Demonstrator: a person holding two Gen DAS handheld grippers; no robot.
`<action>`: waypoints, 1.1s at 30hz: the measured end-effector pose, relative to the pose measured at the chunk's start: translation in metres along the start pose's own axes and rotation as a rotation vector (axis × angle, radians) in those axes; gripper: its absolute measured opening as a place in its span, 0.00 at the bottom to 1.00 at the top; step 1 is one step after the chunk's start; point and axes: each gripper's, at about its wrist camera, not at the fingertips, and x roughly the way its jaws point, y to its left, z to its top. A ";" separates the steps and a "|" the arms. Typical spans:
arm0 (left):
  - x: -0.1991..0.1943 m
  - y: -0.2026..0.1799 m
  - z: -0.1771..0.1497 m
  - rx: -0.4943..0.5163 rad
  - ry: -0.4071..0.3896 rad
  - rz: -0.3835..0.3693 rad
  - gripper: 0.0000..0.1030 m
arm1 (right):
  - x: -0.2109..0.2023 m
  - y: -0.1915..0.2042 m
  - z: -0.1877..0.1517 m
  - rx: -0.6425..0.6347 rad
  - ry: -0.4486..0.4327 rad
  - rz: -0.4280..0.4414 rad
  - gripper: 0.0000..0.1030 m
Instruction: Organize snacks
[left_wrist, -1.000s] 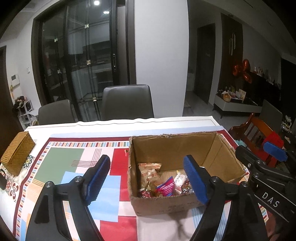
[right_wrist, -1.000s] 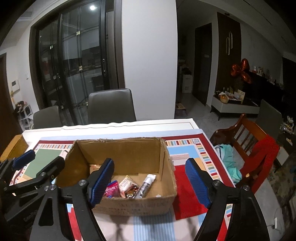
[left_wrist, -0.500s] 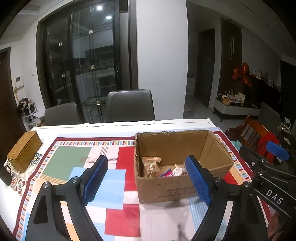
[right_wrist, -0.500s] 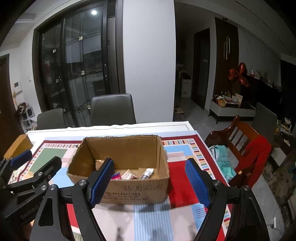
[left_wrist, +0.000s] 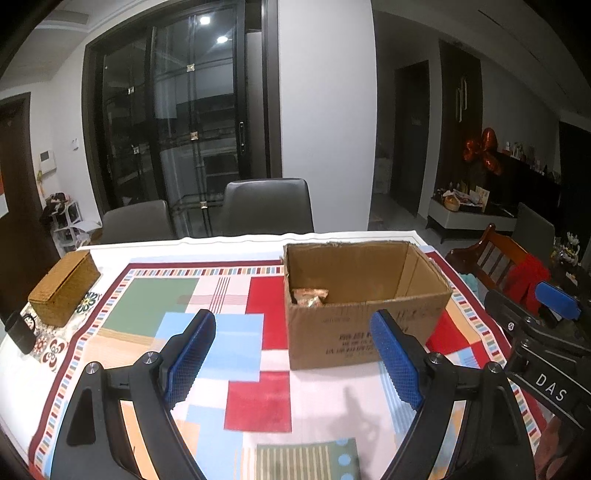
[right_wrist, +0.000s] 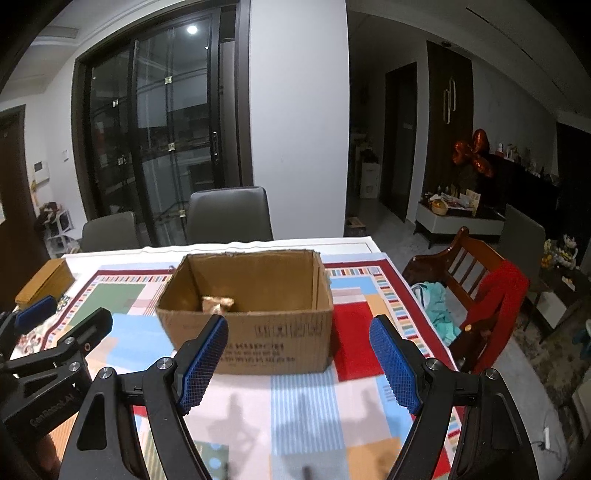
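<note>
Compared with a second ago, both cameras now sit farther back from the cardboard box (left_wrist: 365, 299) and lower. Before, the view went down into the box and showed several wrappers; now only one golden snack packet (left_wrist: 309, 296) shows over the front wall, in the left part of the box. The box itself has not moved on the cloth. In my judgement this means the hands are pulling away after work at the box, so the packing may be finished or near its end.

The left gripper (left_wrist: 291, 360) has its two blue pads wide apart and holds nothing. The right gripper (right_wrist: 297, 363) is the same: pads apart, nothing between them. Both hang in front of the box, well apart from it, and no loose snack lies on the cloth around the box in these views.

The box stands on a tablecloth (left_wrist: 166, 306) with colored blocks and a striped border, which covers a white table (left_wrist: 229, 245). To the left of the box, near the table edge, there is a woven basket (left_wrist: 64, 286) with a lid. Behind the box are two grey chairs (left_wrist: 266, 206) and dark glass doors (left_wrist: 177, 147). To the right of the box, off the table, stands a wooden chair (right_wrist: 472, 291) with a red cloth on it.
</note>
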 end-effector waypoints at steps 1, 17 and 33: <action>-0.004 0.001 -0.004 0.001 0.000 0.003 0.84 | -0.002 0.001 -0.002 -0.002 -0.001 0.000 0.78; -0.047 0.005 -0.047 -0.002 0.000 0.009 0.84 | -0.052 0.001 -0.040 0.004 -0.012 0.009 0.78; -0.089 0.007 -0.089 -0.002 0.022 0.019 0.84 | -0.092 -0.003 -0.077 0.015 -0.003 -0.001 0.78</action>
